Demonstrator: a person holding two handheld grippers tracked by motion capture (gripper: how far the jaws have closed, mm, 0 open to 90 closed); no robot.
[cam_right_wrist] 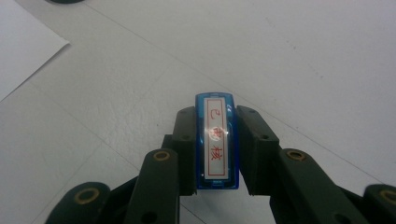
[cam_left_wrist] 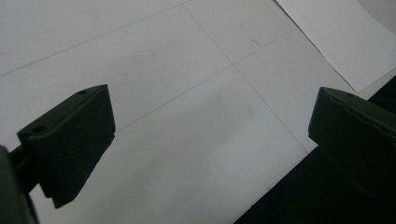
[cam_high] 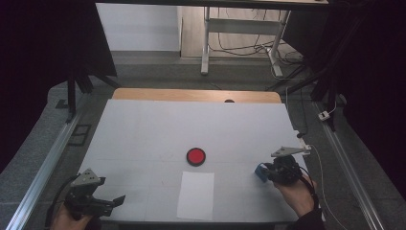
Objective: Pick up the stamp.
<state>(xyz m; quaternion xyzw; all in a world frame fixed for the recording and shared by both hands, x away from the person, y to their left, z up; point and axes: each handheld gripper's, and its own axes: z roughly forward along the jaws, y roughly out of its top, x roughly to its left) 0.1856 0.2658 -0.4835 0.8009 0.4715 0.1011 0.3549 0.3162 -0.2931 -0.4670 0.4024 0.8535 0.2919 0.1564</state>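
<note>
**Blue stamp is in the right gripper's jaws, ink pad waiting mid-table**

High view: the right gripper (cam_high: 269, 173) sits near the right edge of the white table cover (cam_high: 143, 129), with a small blue stamp (cam_high: 261, 172) poking out at its tip. A round red ink pad (cam_high: 196, 156) lies mid-table and a sheet of white paper (cam_high: 196, 195) lies just in front of it, near the person's edge. The left gripper (cam_high: 115, 200) rests at the near left corner, well apart from all of it.

Left gripper view: jaws spread wide, nothing between them, just bare cover and a corner of the paper (cam_left_wrist: 336, 42).

Right gripper view: the jaws are clamped on the stamp's (cam_right_wrist: 216, 140) two long flat sides, its label with red characters facing up.

My take: it's a light, rigid plastic body, probably a bit slick, so those broad flat sides are the place to grip. Squeezing the narrow ends would likely let it twist.
</note>
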